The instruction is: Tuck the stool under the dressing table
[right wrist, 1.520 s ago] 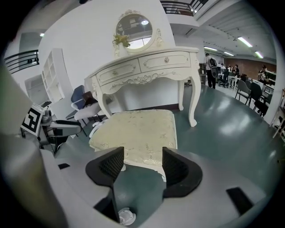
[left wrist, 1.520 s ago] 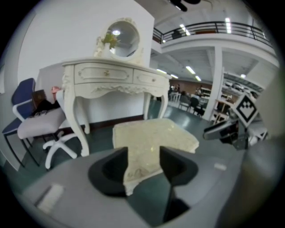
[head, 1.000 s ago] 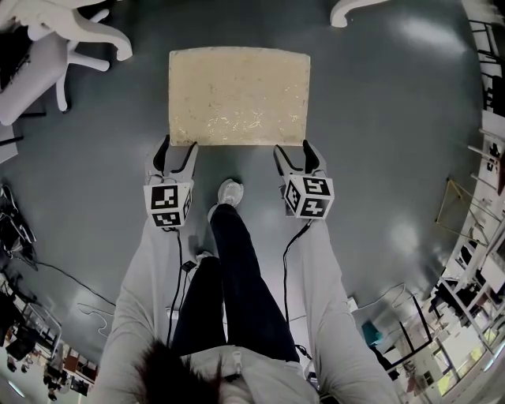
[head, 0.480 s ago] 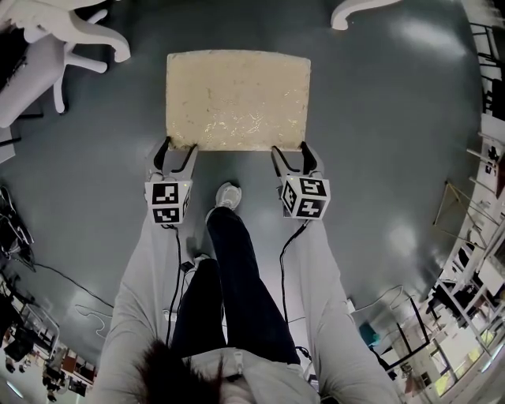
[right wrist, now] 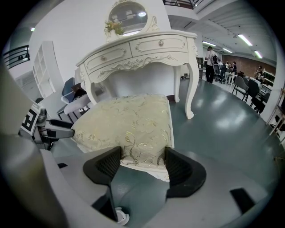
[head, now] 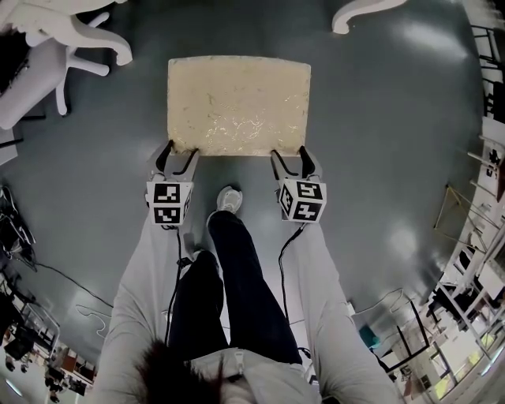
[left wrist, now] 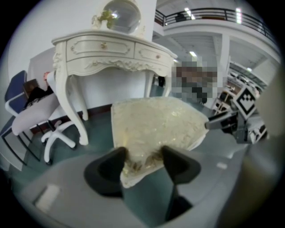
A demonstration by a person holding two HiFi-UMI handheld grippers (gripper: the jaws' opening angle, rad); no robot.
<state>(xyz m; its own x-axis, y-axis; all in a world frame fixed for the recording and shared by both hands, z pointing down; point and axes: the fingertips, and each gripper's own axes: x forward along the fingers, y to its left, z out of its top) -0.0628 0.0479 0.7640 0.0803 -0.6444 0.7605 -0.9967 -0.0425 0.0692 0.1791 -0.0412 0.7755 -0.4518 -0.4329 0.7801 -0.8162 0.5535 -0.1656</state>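
The stool [head: 237, 99], with a cream cushion patterned in gold, stands on the grey floor in front of me. My left gripper [head: 175, 158] is shut on its near left corner, and my right gripper [head: 288, 160] is shut on its near right corner. In the left gripper view the black jaws of the left gripper [left wrist: 142, 153] pinch the corner of the stool [left wrist: 156, 124]. The right gripper [right wrist: 142, 156] clamps the edge of the stool [right wrist: 129, 120] the same way. The white dressing table [right wrist: 142, 49] with its round mirror stands just beyond the stool, and is also in the left gripper view [left wrist: 111, 49].
Two white dressing table legs [head: 118, 51] [head: 347, 16] show at the top of the head view. A white office chair [head: 47, 63] stands at the far left. Cables [head: 24, 237] lie at the left, racks [head: 473, 260] line the right edge. My shoe [head: 229, 199] is between the grippers.
The stool and both grippers have drifted slightly lower in the head view, and my forward foot has come back a little. Both grips are unchanged.
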